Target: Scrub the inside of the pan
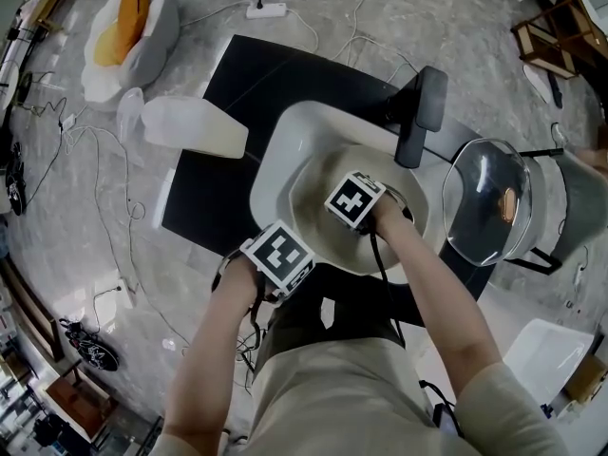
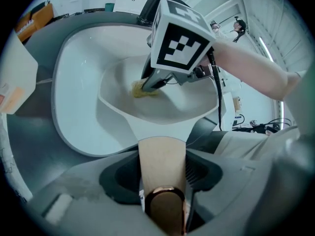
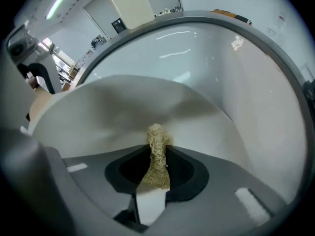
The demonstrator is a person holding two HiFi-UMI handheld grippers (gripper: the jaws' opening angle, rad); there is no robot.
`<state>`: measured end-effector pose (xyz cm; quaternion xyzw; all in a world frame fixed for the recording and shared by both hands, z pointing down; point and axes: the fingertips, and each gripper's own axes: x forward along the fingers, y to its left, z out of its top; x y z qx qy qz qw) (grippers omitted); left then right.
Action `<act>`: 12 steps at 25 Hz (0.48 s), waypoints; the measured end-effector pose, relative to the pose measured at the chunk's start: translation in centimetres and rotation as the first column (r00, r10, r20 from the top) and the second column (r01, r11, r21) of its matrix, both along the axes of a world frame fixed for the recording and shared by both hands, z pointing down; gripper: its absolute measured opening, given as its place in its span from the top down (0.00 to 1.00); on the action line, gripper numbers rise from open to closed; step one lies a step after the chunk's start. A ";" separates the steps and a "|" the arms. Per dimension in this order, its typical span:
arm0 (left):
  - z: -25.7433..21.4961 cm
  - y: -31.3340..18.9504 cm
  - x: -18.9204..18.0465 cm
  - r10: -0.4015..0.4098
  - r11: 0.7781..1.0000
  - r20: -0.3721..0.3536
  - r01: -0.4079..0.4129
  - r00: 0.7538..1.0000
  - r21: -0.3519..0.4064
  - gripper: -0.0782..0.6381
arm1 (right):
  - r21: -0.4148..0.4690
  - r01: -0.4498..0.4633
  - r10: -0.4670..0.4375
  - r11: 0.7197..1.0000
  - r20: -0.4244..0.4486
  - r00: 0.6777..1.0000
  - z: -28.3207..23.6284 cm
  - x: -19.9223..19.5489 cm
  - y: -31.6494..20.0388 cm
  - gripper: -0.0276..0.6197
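Head view — right gripper [image 2: 146, 86] hides scrubber [image 3: 156, 156] | left gripper [image 2: 162, 154] hides pan handle [image 2: 162, 173]

The pan [image 2: 118, 82] floor lies open left of the right claw [image 2: 149, 85]. The basin [image 2: 74, 53] wall rings it, a black faucet [image 1: 423, 112] stands far right, and the left claw [image 2: 162, 166] fills the near edge.

Off-white pan [image 1: 309, 198], pale tan handle [image 2: 162, 163], straw-yellow scrubber [image 3: 156, 159], black table [image 1: 256, 74].
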<state>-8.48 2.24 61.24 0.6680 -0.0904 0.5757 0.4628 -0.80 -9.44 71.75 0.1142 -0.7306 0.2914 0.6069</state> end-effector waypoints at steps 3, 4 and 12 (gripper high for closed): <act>0.1 0.2 0.1 0.004 1.000 0.000 -0.004 1.000 0.010 0.55 | 0.055 0.041 -0.036 0.998 -0.096 0.995 0.9 3.3 -0.8 0.80; 0.2 0.2 0.0 0.005 1.000 -0.001 -0.005 1.000 0.013 0.55 | 0.060 0.065 -0.057 0.996 -0.129 0.990 1.1 4.3 -0.8 0.80; 0.1 0.1 0.0 0.022 0.999 0.019 -0.023 1.000 0.045 0.55 | -0.124 0.192 -0.222 0.973 -0.302 0.927 -0.9 9.7 2.7 0.80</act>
